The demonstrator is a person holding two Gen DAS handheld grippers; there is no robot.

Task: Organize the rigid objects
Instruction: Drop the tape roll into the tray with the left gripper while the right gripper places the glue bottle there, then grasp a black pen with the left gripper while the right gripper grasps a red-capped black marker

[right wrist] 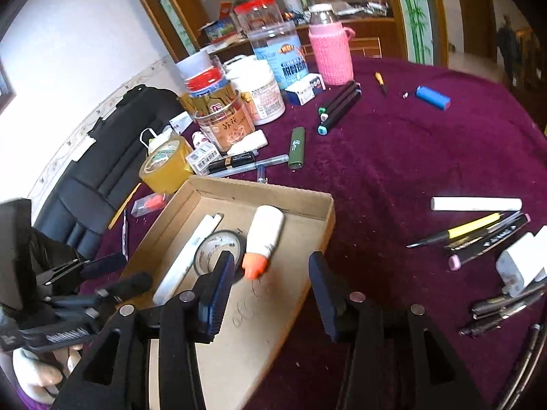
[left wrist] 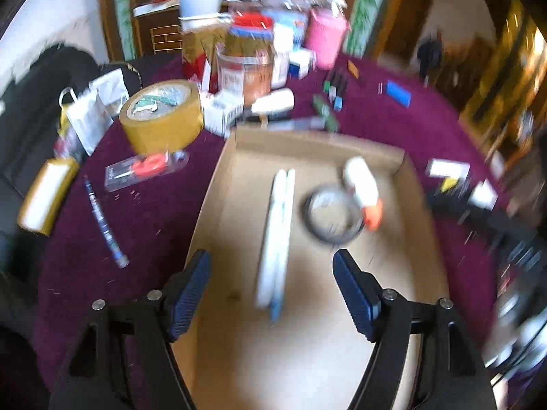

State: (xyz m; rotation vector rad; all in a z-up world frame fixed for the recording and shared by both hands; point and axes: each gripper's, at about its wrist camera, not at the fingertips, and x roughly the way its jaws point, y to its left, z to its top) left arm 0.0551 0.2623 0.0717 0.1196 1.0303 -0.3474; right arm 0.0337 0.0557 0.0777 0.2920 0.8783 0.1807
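Both jaws released and empty: left gripper (left wrist: 271,273) above 2 white pens (left wrist: 277,232), right gripper (right wrist: 270,273) beside glue bottle (right wrist: 265,237), all gathered in cardboard tray (right wrist: 304,201) near tabletop's left edge; loose markers (right wrist: 478,235) remain outside.

Looks like a home, a living or dining room. Round table (right wrist: 427,143) under a plush maroon cloth, crowded with household odds and ends: food jars (right wrist: 222,116), a pink-sleeved flask (right wrist: 331,54), a tape roll (right wrist: 164,167), pens (right wrist: 454,232), a lighter (right wrist: 296,148) and a cardboard tray (right wrist: 259,191). Behind, a dark padded chair (right wrist: 102,171) against a white wall with a patterned border, wooden door frames with bamboo-print panels (right wrist: 412,10), and a cluttered wooden sideboard (right wrist: 342,24).
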